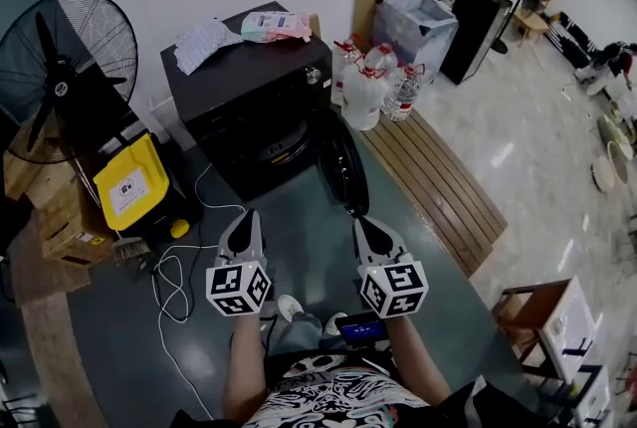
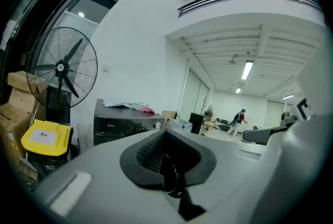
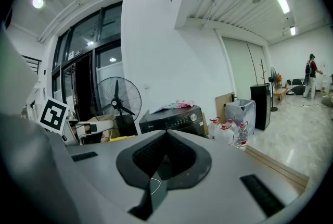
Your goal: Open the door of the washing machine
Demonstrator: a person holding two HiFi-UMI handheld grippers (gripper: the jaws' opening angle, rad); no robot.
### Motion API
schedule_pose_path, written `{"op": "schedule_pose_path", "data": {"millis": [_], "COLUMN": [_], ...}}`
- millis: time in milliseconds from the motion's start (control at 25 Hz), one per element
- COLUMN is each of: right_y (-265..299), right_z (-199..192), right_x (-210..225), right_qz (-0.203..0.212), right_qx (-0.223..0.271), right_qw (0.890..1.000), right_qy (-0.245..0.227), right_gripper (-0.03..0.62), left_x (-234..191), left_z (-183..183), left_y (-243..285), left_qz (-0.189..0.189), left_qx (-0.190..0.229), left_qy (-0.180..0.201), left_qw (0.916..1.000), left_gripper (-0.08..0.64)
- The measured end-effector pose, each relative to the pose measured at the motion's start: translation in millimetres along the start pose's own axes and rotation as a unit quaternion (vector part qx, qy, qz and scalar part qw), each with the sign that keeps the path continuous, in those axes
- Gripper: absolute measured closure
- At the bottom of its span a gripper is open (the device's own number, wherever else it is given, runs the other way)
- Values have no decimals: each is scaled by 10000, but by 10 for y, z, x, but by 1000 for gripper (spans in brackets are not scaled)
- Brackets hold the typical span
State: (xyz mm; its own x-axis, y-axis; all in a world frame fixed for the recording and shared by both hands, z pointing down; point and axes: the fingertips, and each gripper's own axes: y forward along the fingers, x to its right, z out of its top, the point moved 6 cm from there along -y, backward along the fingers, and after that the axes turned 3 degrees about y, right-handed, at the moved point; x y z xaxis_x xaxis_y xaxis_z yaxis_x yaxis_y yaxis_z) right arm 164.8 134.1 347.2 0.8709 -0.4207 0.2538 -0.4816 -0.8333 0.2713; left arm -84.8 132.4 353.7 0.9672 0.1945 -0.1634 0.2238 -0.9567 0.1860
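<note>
Black front-loading washing machine (image 1: 261,107) sits upper centre of frame, its round door (image 1: 343,167) already swung open to the right. Left tool (image 1: 244,217) and right tool (image 1: 363,225) both pinched together, empty, lower centre.

Black pedestal fan (image 1: 65,68) upper left, yellow-lidded bin (image 1: 127,182) just below it, cardboard boxes (image 1: 60,217) at left edge. White cable (image 1: 174,287) snakes over floor, lower left. Top centre: crumpled cloths (image 1: 244,33). Right of centre: big water bottles (image 1: 373,83), clear plastic bin (image 1: 416,28) behind, wooden slat board (image 1: 433,182) running down-right.
</note>
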Motion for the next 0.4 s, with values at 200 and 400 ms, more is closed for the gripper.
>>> {"op": "schedule_pose_path", "data": {"millis": [200, 400], "right_y": [-18, -11], "right_z": [12, 69], "right_x": [-24, -24], "right_qz": [57, 32], "right_qx": [10, 94], "right_qw": [10000, 9999], "right_qy": [20, 51], "right_gripper": [591, 591], "left_x": [0, -2], "left_z": [18, 73], "left_y": [-75, -83], "left_qz": [57, 62], "left_qx": [15, 38], "left_qy": [-42, 70], "left_qw": [10000, 9999], "left_gripper": [557, 557]}}
